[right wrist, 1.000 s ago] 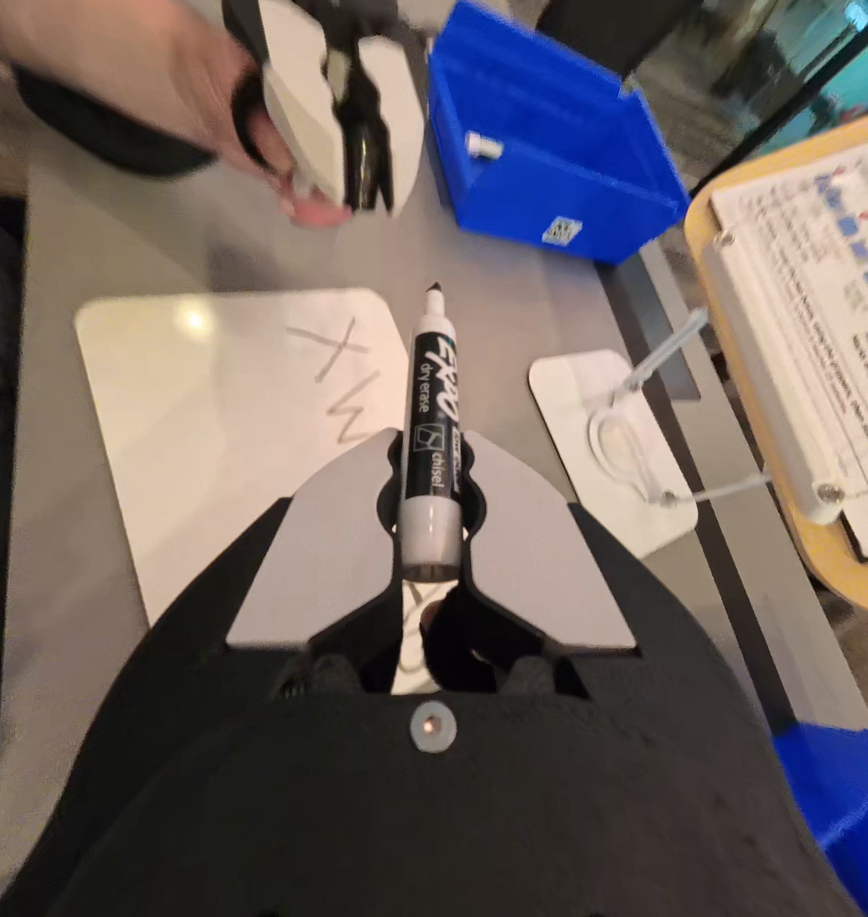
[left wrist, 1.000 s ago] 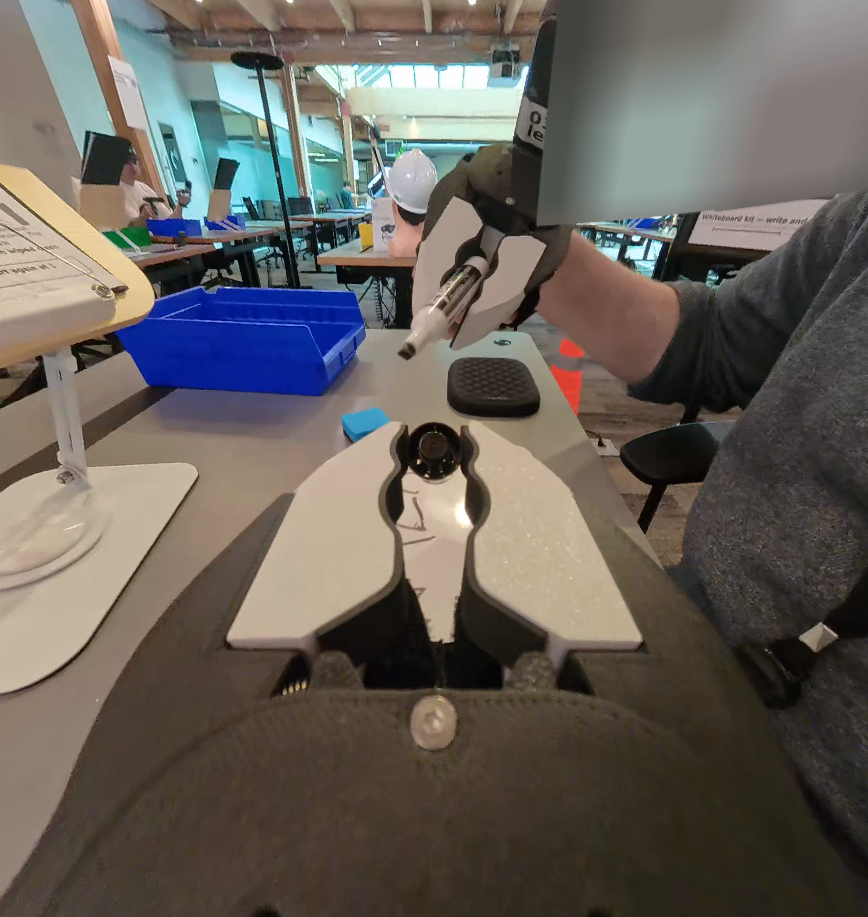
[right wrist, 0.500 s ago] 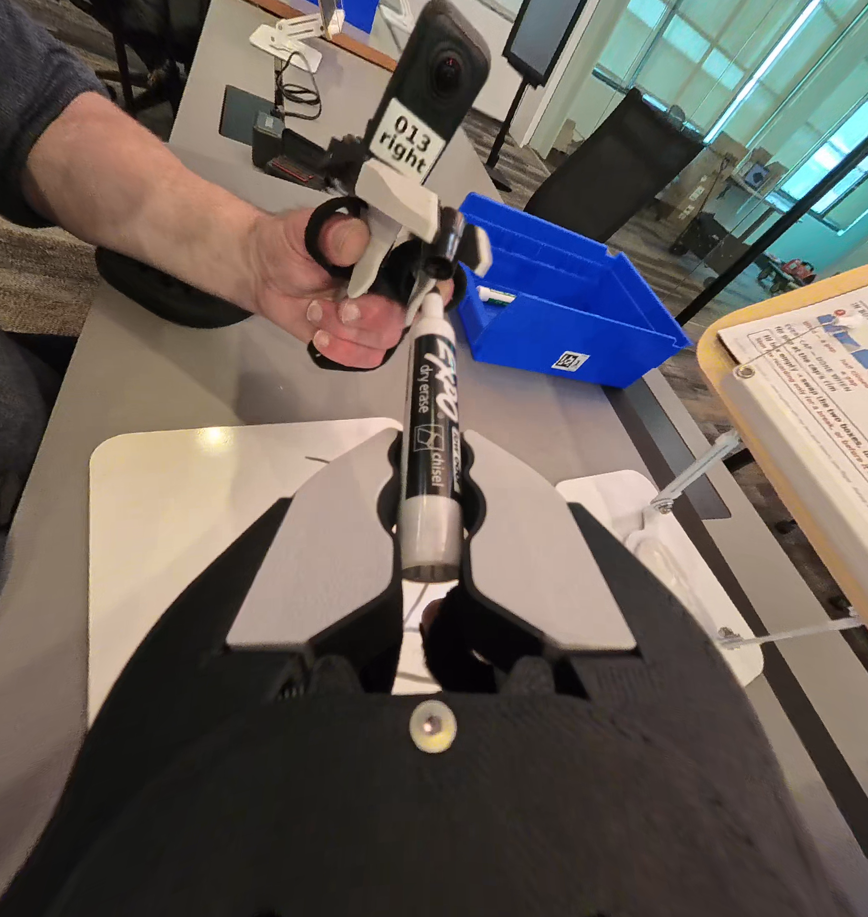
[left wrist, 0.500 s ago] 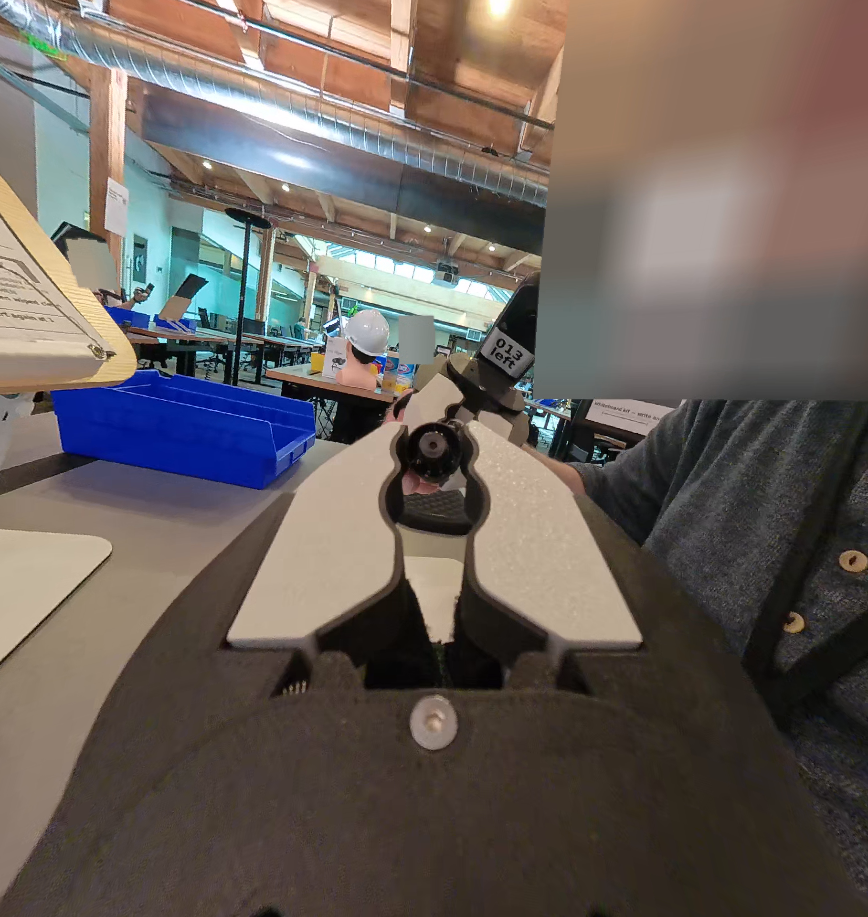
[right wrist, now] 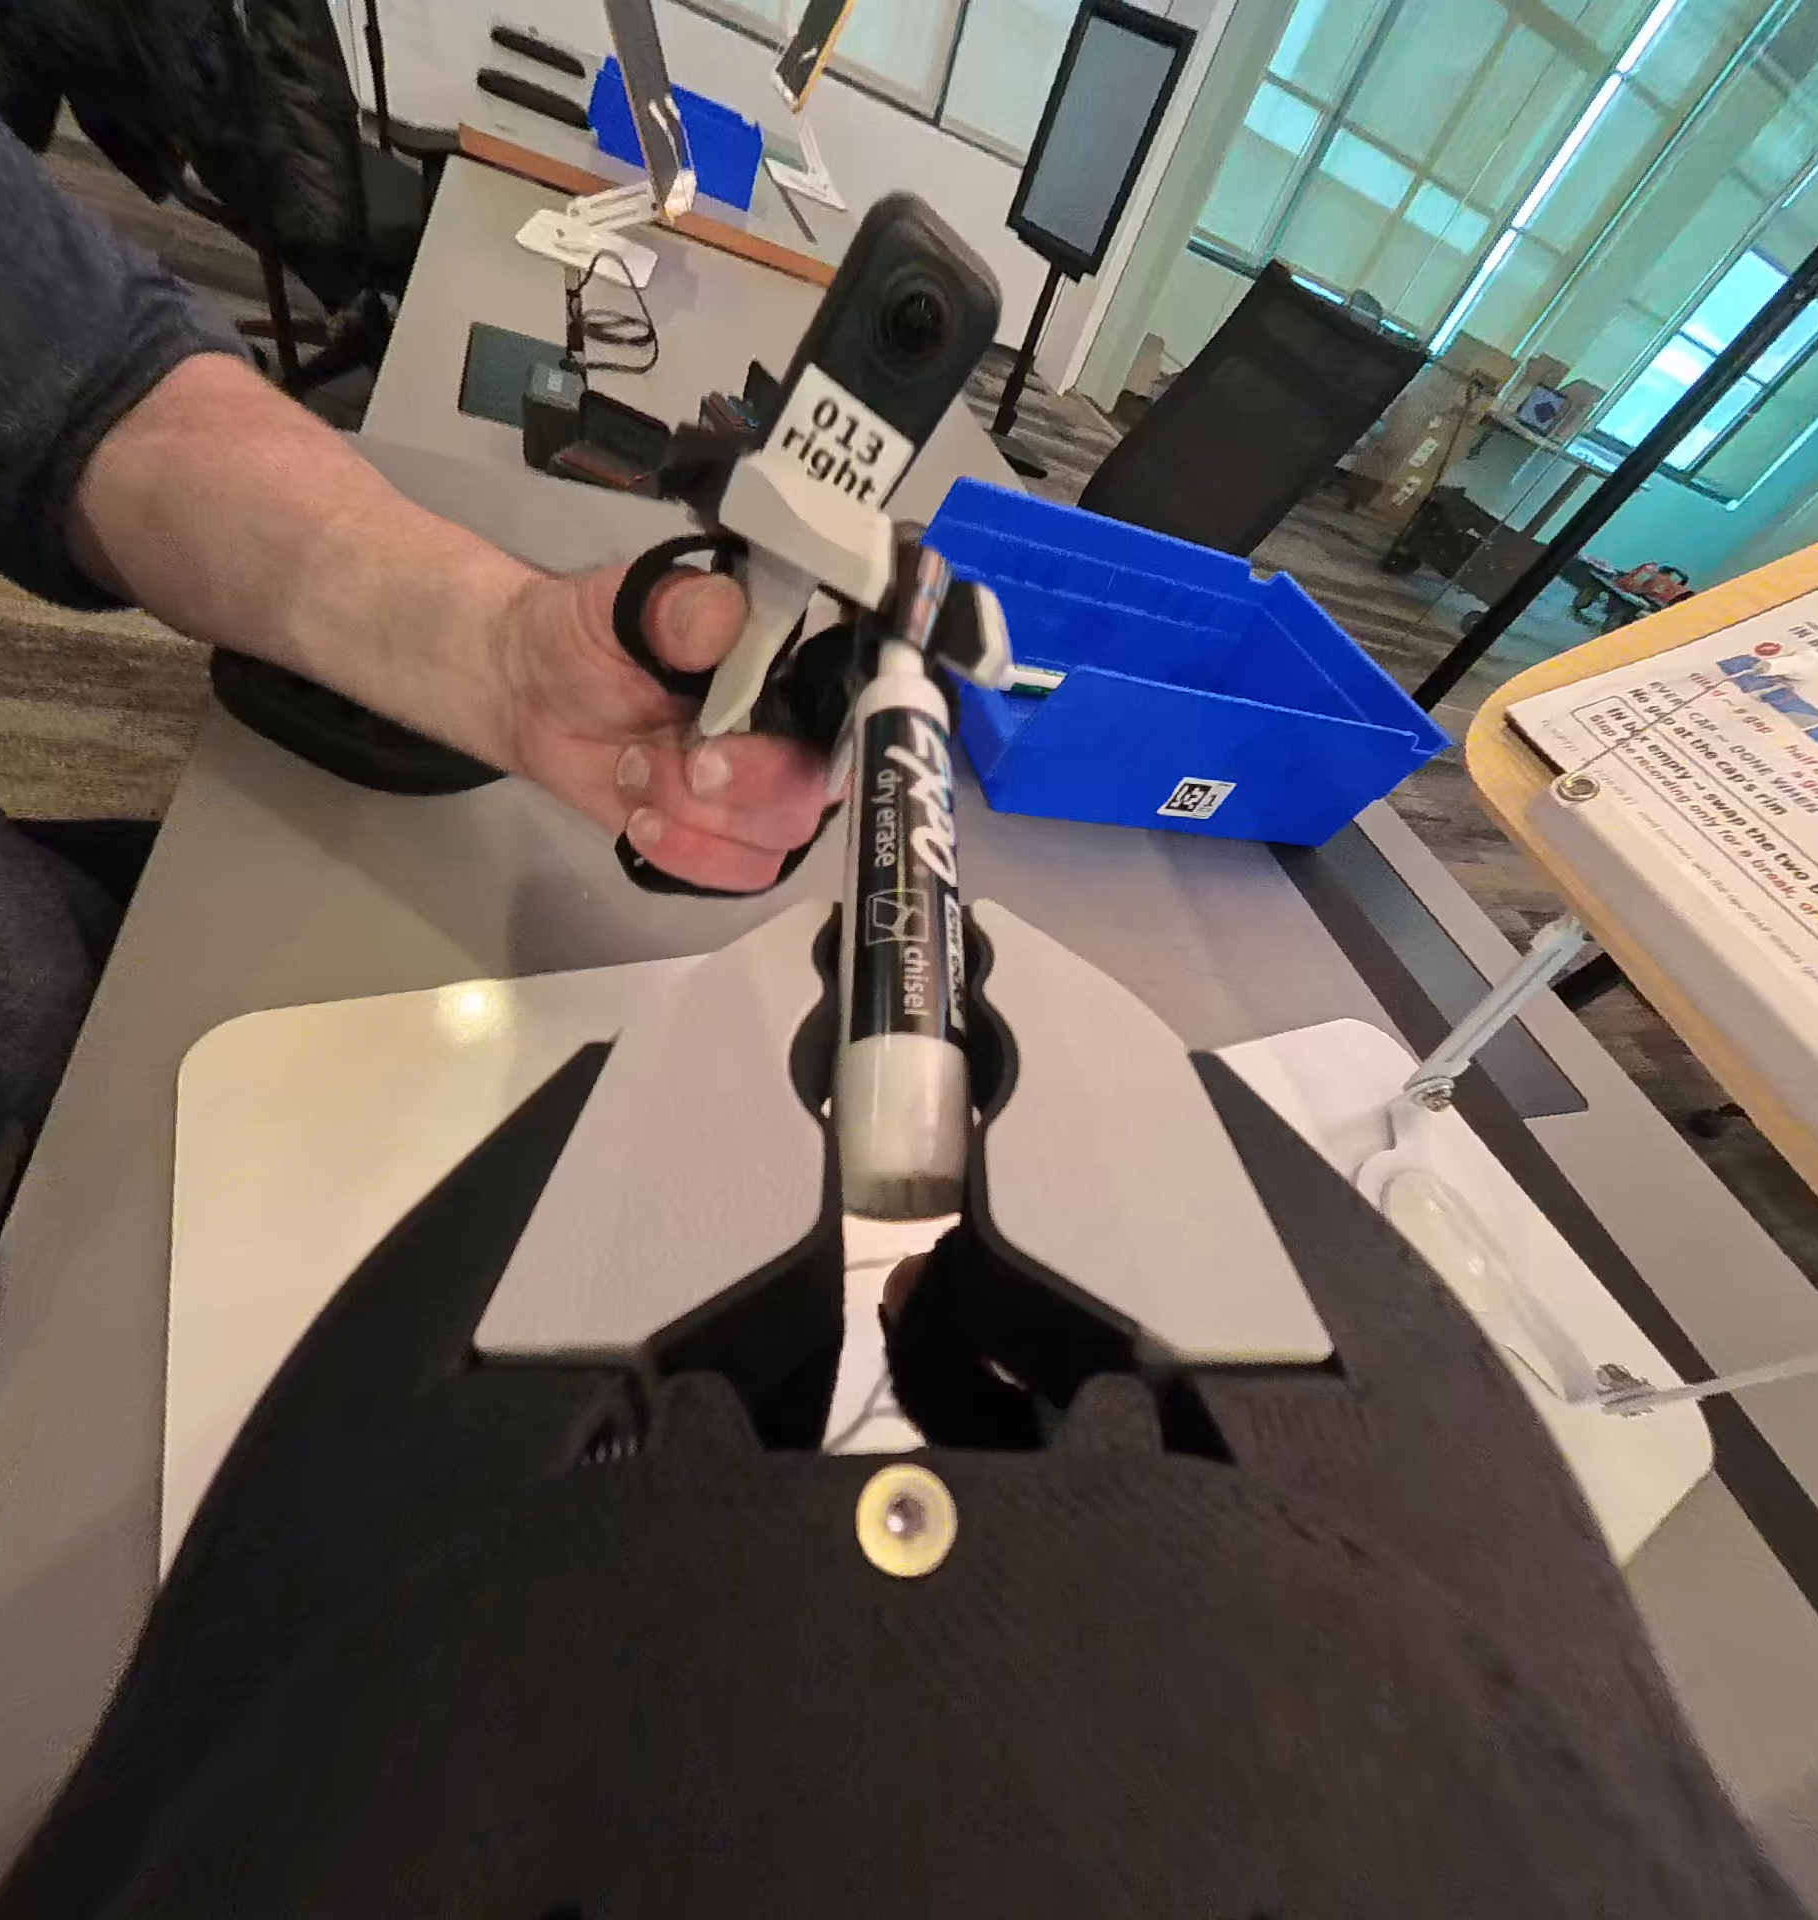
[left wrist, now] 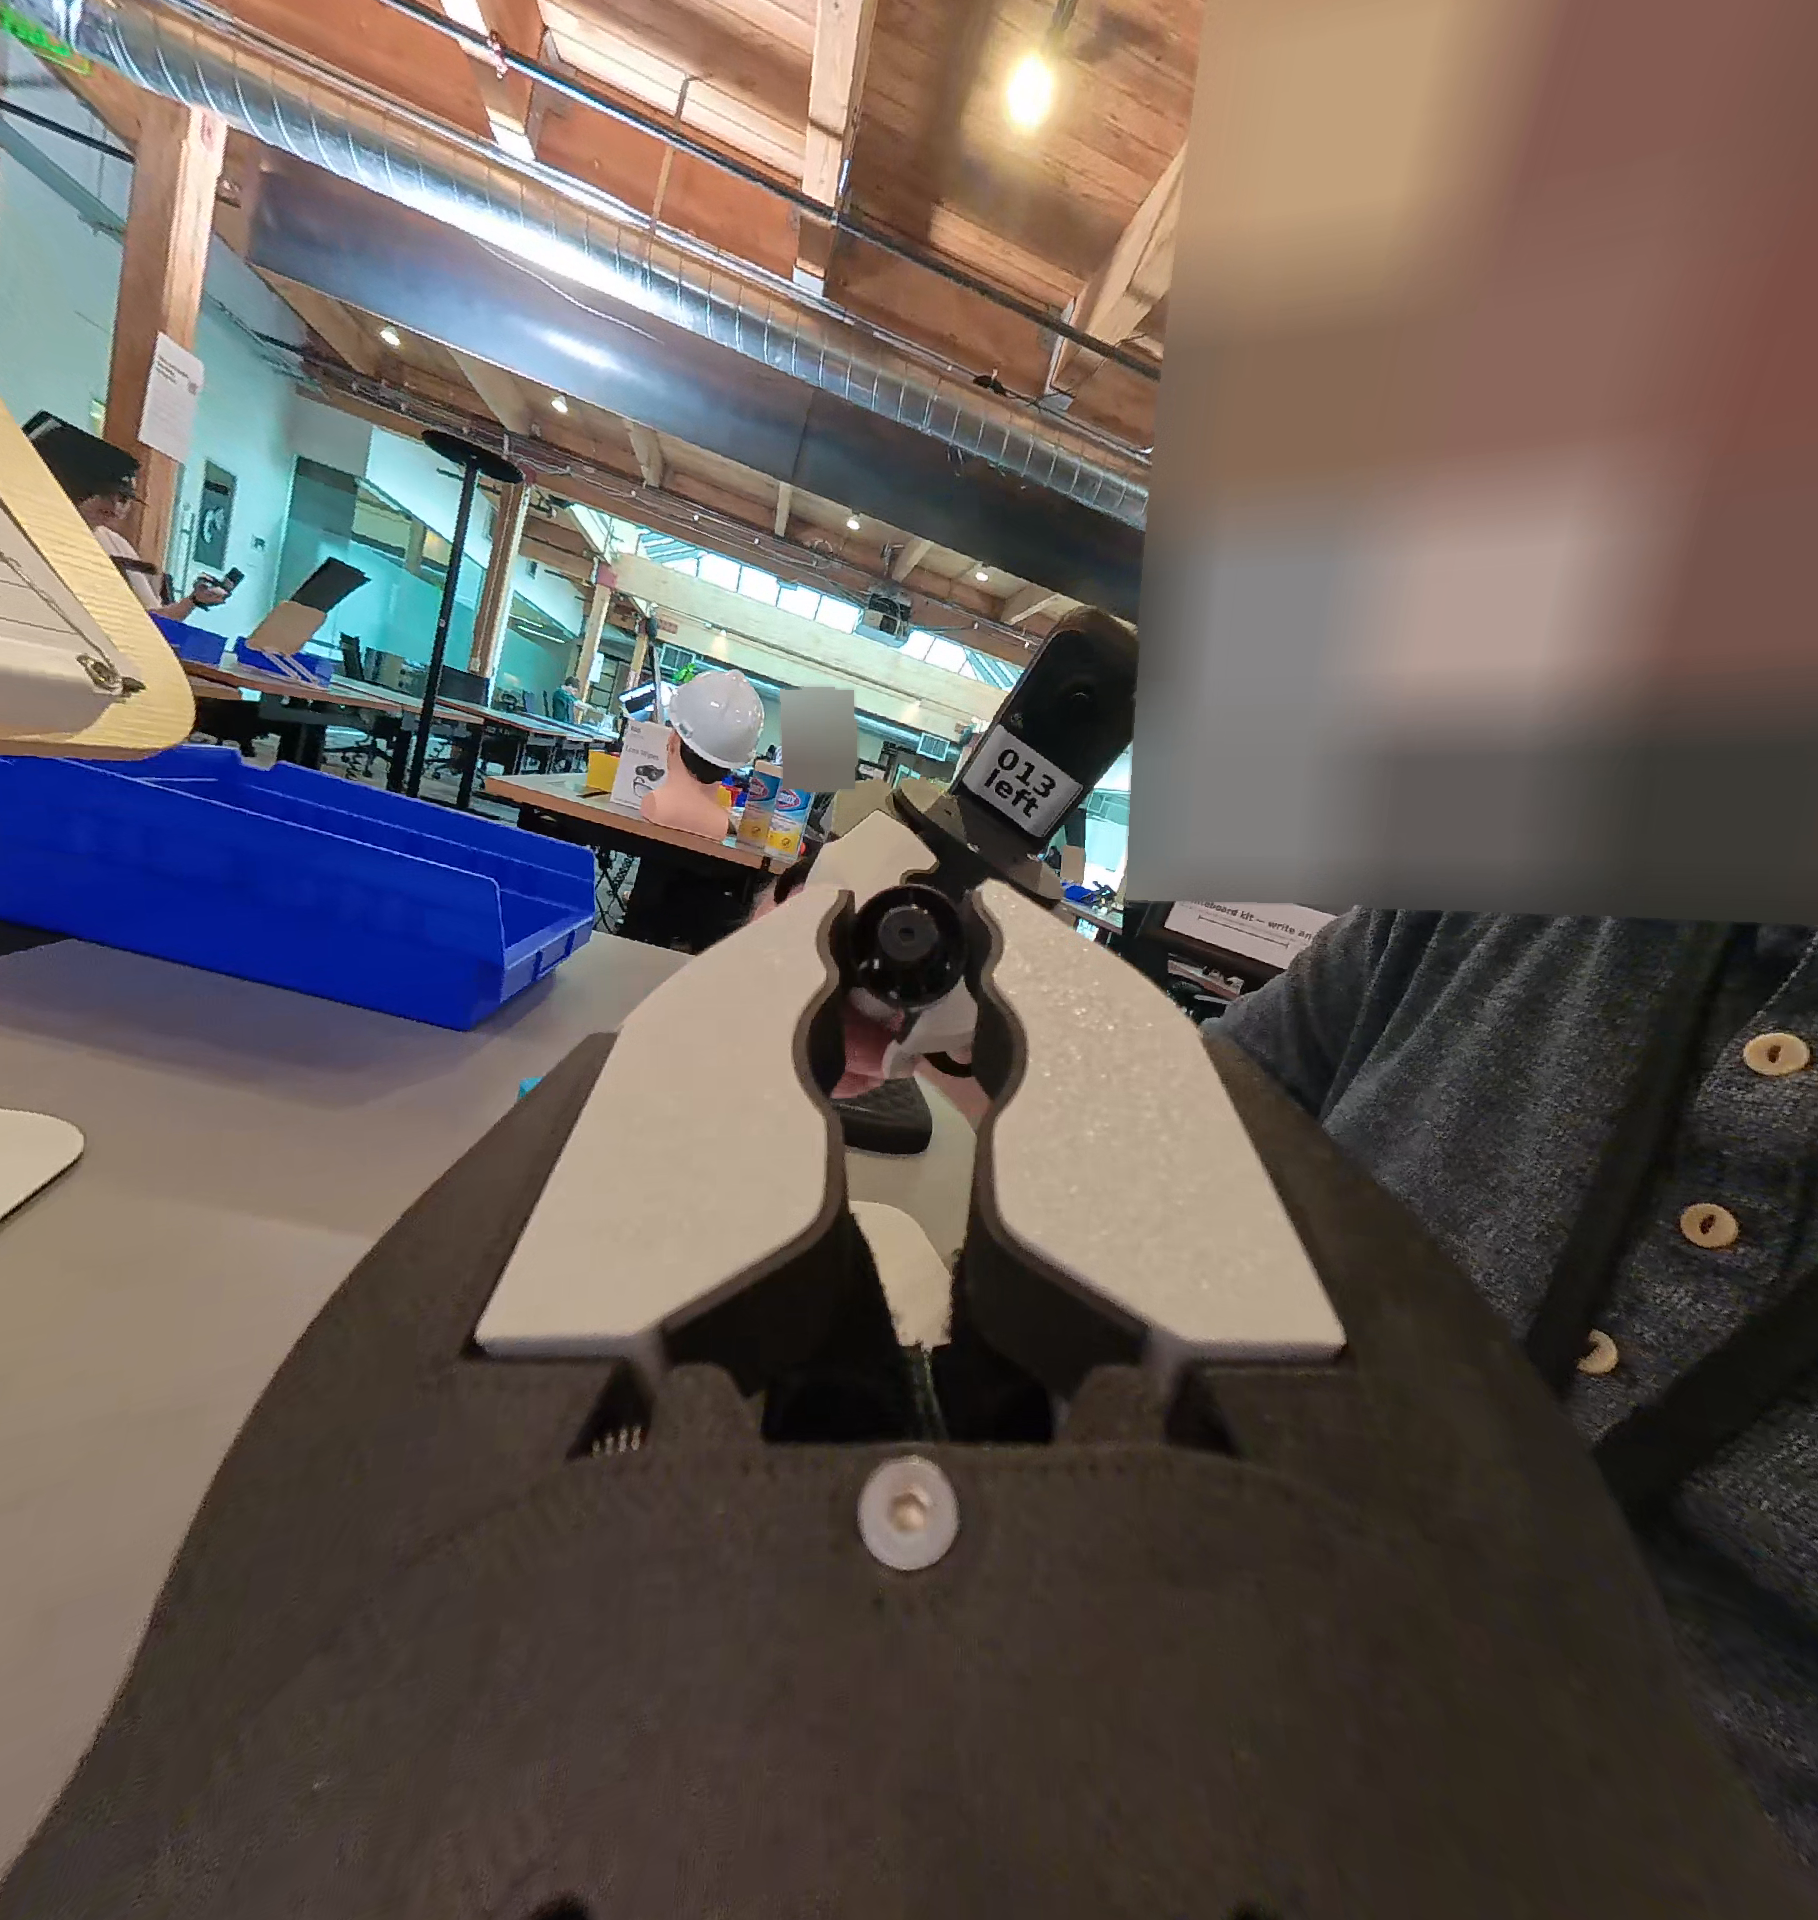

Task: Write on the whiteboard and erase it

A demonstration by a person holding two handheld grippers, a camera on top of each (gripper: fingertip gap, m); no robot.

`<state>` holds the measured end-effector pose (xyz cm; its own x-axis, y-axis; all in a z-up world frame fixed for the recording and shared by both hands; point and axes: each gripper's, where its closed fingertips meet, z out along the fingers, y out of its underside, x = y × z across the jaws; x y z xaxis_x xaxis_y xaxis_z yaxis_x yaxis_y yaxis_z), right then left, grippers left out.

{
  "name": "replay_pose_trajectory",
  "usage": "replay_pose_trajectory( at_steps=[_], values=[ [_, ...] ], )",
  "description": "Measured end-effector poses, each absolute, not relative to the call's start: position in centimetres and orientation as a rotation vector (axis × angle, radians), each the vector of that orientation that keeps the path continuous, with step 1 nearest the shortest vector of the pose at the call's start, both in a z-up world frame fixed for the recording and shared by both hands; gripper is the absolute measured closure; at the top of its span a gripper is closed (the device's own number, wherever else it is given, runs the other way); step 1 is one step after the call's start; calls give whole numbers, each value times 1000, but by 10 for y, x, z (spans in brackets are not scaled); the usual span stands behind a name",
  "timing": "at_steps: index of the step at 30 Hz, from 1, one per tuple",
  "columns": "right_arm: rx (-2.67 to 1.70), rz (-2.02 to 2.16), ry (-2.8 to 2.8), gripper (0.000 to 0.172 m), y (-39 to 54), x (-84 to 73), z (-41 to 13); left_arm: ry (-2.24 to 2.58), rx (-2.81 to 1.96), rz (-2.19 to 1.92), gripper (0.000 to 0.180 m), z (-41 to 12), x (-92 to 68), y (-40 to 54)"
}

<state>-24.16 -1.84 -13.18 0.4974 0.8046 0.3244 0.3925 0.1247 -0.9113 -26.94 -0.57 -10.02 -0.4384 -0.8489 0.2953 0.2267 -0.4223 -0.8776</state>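
Marker [right wrist: 900, 914]: black barrel with grey end, clamped between the fingers [right wrist: 697, 1122] of the right tool [right wrist: 903, 997], pointing forward and up above the worktop [right wrist: 365, 883]. Cap [left wrist: 903, 935]: black, seen end-on, gripped at the tips of the left tool [left wrist: 905, 940]; in the right wrist view the marker's front end meets that tool's jaws, with the cap at the nib. Hand [right wrist: 614, 717]: wrapped round the left tool's handle, one finger through its black ring. Whiteboard [right wrist: 365, 1091]: white, flat on the worktop under the right tool. Bin [right wrist: 1175, 665]: blue, beyond the marker, near the board. Clipboard [right wrist: 1715, 831]: tilted on a stand, at the right edge.
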Motion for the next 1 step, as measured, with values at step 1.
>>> replay_pose_trajectory(
  at_steps=[1],
  values=[
    [-1482, 433, -1076, 152, -18, -244, -131, 1023, -1000, -1938, 161, -100, -269, -6]
  ],
)
